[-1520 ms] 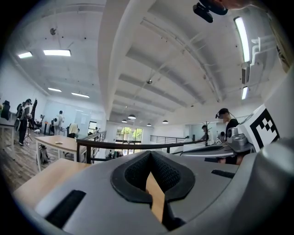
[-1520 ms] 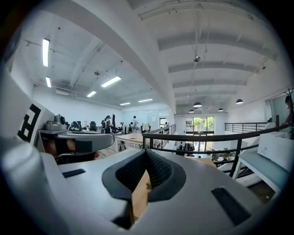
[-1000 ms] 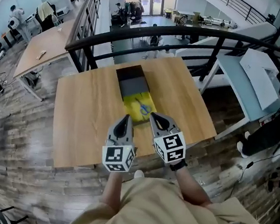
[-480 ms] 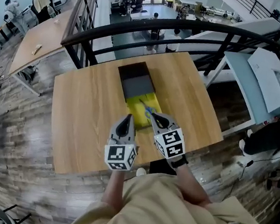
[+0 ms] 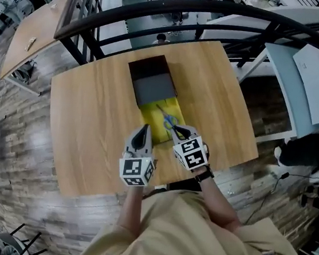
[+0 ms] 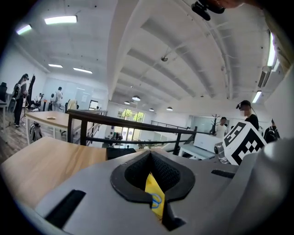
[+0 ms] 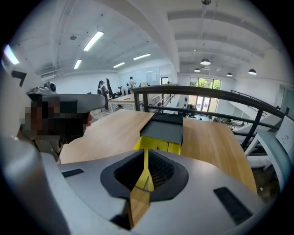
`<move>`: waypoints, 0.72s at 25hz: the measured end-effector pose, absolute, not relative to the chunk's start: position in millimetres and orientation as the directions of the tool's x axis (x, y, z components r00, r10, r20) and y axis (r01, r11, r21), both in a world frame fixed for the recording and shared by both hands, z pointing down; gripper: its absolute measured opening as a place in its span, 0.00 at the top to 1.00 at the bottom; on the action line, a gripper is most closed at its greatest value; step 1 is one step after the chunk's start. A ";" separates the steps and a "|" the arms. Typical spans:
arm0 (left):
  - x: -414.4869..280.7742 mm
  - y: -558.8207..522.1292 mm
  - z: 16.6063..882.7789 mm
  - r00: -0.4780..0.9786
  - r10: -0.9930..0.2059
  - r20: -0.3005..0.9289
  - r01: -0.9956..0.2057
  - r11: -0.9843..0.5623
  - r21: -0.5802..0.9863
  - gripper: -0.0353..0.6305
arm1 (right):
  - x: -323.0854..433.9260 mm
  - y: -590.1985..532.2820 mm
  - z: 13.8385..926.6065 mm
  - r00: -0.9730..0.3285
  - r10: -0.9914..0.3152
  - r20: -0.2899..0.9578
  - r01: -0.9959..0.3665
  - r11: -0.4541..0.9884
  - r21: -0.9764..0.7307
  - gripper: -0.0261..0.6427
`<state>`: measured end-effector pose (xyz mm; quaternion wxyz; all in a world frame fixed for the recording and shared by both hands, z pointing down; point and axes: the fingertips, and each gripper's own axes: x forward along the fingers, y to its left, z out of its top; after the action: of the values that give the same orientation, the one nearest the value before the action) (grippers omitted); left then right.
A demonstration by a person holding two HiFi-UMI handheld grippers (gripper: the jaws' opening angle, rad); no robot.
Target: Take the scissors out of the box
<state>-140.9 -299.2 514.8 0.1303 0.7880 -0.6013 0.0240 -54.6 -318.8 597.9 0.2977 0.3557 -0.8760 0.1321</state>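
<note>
A long box lies on the wooden table (image 5: 91,121); its yellow tray (image 5: 155,124) is slid out of a dark sleeve (image 5: 151,86). Scissors (image 5: 168,119) with blue handles lie in the tray. My right gripper (image 5: 177,131) is shut and empty, its tip over the tray's near end just below the scissors. My left gripper (image 5: 142,132) is also shut, at the tray's near left corner. In the right gripper view the yellow tray (image 7: 156,144) and sleeve (image 7: 163,128) lie straight ahead. Through the left gripper (image 6: 154,202) slit a blue scissor loop (image 6: 156,200) shows.
A black railing (image 5: 179,11) runs behind the table's far edge. A pale desk (image 5: 304,78) stands to the right, another wooden table (image 5: 29,39) at far left. People stand far off in the room. The person's torso is against the table's near edge.
Both grippers have dropped and moved forward toward the box. The right tip now hangs over the tray's near end by the scissors. Both stayed shut.
</note>
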 end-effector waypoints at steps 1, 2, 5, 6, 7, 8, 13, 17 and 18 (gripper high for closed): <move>-138.9 -305.3 518.9 0.281 -0.938 0.202 -0.954 -0.249 0.170 0.94 | -55.3 -322.7 605.0 -0.566 -0.529 0.632 -0.698 0.716 -0.026 0.94; -136.7 -310.7 522.2 0.286 -0.935 0.208 -0.953 -0.256 0.160 0.94 | -56.7 -325.3 611.3 -0.564 -0.511 0.649 -0.693 0.720 -0.036 0.94; -132.6 -323.7 530.8 0.293 -0.930 0.221 -0.954 -0.268 0.137 0.94 | -61.6 -330.7 633.6 -0.544 -0.450 0.708 -0.680 0.730 -0.059 0.94; -133.0 -328.3 533.4 0.292 -0.930 0.224 -0.954 -0.267 0.135 0.94 | -62.6 -334.2 642.6 -0.528 -0.437 0.728 -0.681 0.730 -0.056 0.94; -134.2 -333.2 535.9 0.291 -0.930 0.226 -0.955 -0.266 0.136 0.94 | -63.5 -338.5 651.7 -0.510 -0.427 0.747 -0.683 0.729 -0.049 0.94; -135.8 -338.3 538.2 0.290 -0.930 0.227 -0.955 -0.264 0.138 0.94 | -64.5 -343.1 660.6 -0.491 -0.417 0.765 -0.685 0.728 -0.043 0.94; -145.1 -357.8 555.3 0.282 -0.924 0.257 -0.957 -0.252 0.144 0.94 | -72.6 -363.4 699.0 -0.431 -0.339 0.836 -0.667 0.744 -0.043 0.81; -147.2 -364.9 571.7 0.276 -0.915 0.292 -0.958 -0.239 0.158 0.94 | -75.3 -372.3 723.6 -0.400 -0.291 0.869 -0.671 0.739 -0.061 0.75; -148.4 -366.5 575.1 0.275 -0.914 0.299 -0.958 -0.236 0.162 0.94 | -75.9 -374.5 728.5 -0.391 -0.283 0.876 -0.673 0.737 -0.063 0.74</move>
<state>-148.4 -366.5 575.1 0.1574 0.7829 -0.5978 0.0707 -75.9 -374.5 728.5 0.4657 0.2961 -0.8072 0.2098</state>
